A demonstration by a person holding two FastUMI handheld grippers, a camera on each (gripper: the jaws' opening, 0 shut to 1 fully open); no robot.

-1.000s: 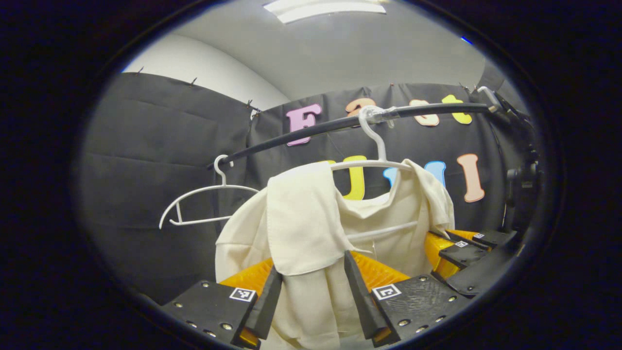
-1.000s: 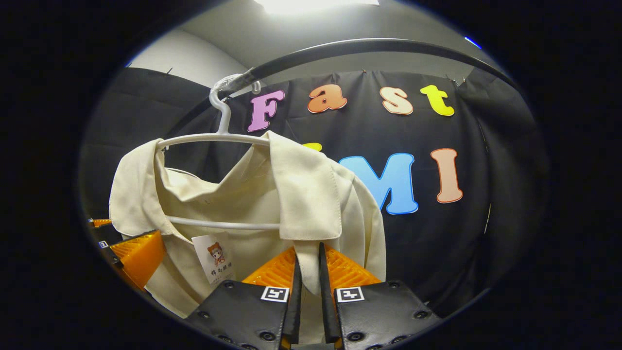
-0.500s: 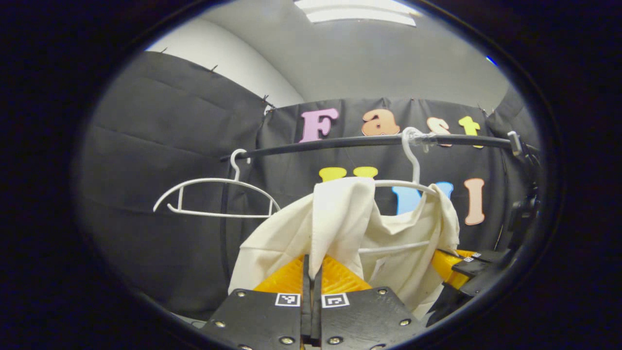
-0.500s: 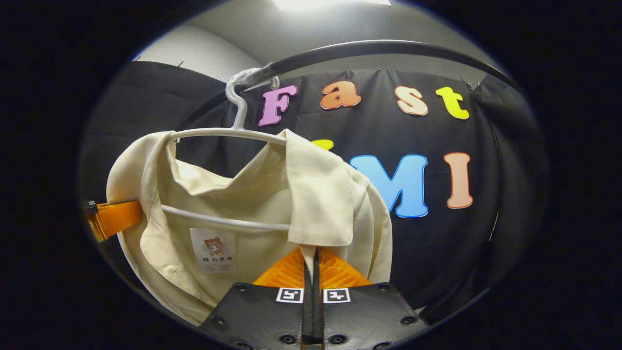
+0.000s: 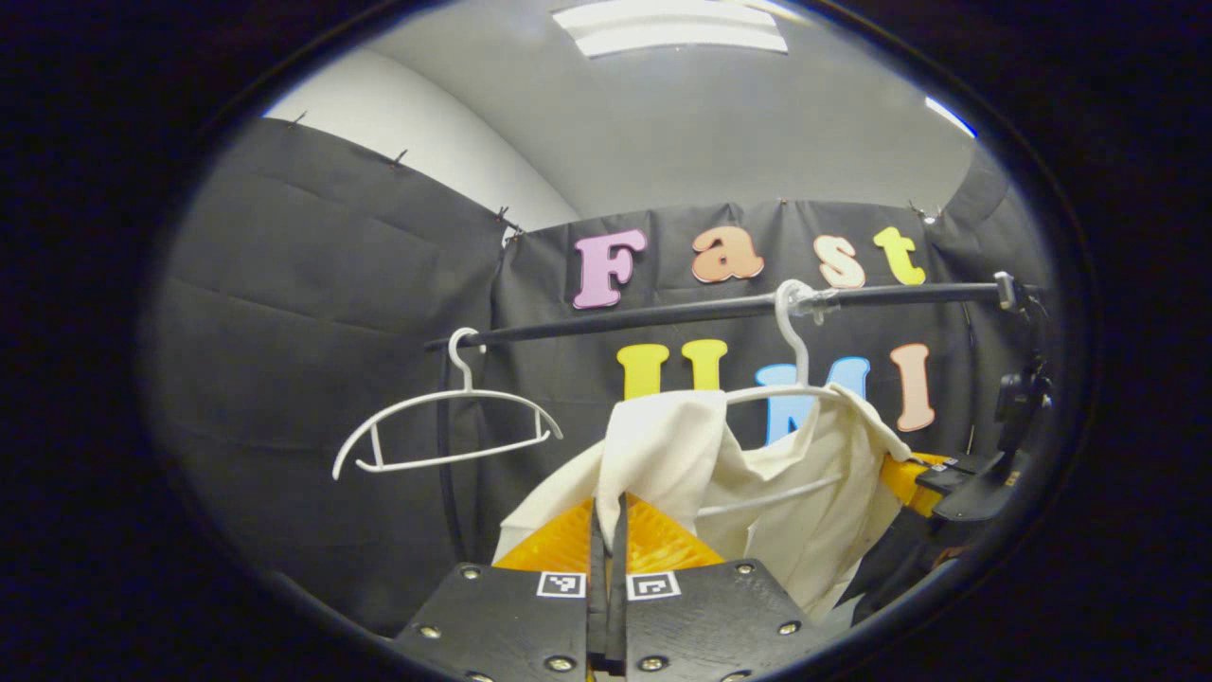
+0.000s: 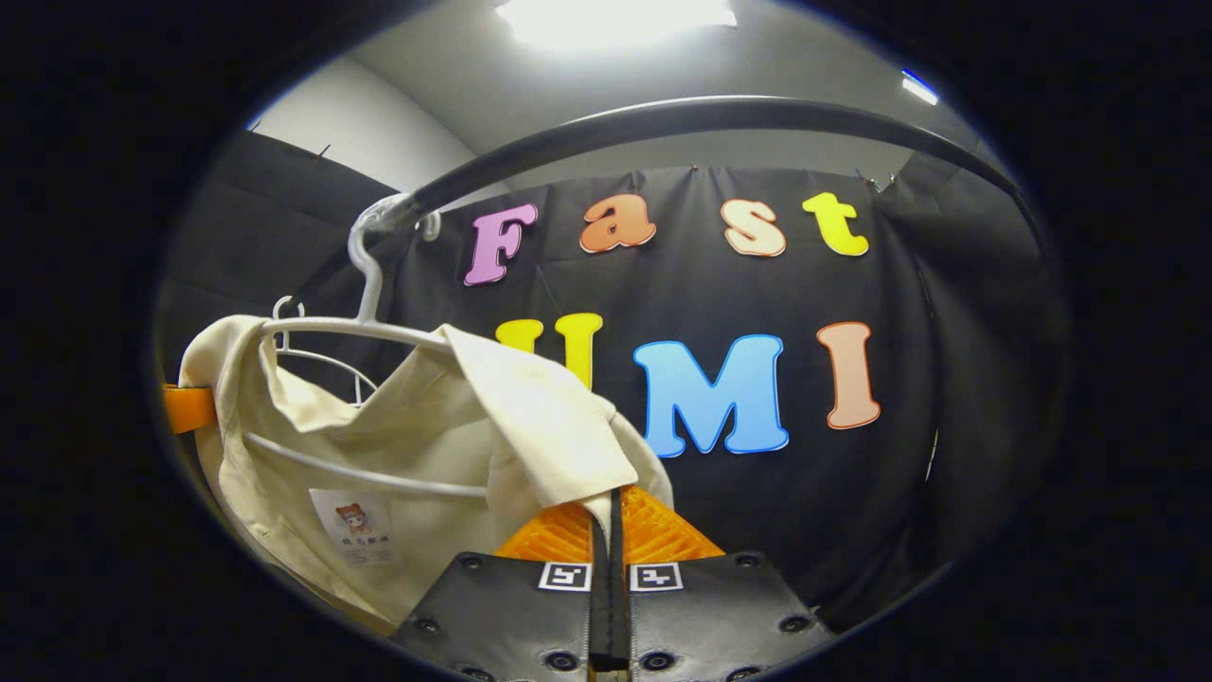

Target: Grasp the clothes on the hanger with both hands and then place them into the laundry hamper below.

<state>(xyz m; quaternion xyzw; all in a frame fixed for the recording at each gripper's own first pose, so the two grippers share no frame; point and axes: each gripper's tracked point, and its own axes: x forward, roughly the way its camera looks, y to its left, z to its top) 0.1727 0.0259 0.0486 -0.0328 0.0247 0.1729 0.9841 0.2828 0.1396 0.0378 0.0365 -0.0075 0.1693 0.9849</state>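
A cream shirt [image 5: 757,493] hangs on a white hanger [image 5: 793,360] hooked over a black rail [image 5: 663,313]. My left gripper [image 5: 608,511] is shut on the shirt's left collar flap, which drapes down between its fingers. In the right gripper view the same shirt [image 6: 407,464] sags off its hanger [image 6: 365,313], and my right gripper [image 6: 611,507] is shut on the right collar flap. The right gripper [image 5: 933,474] also appears at the shirt's far side in the left gripper view. The left gripper's finger [image 6: 185,407] peeks out behind the shirt's left shoulder.
A second, bare white hanger [image 5: 445,426] hangs on the rail to the left of the shirt. A clamp and stand [image 5: 1018,398] hold the rail's right end. Black cloth walls close in behind and on both sides.
Both grippers closed on the collar flaps and then pulled them down and back. The shirt now slumps lower and its shoulders are sliding off the hanger.
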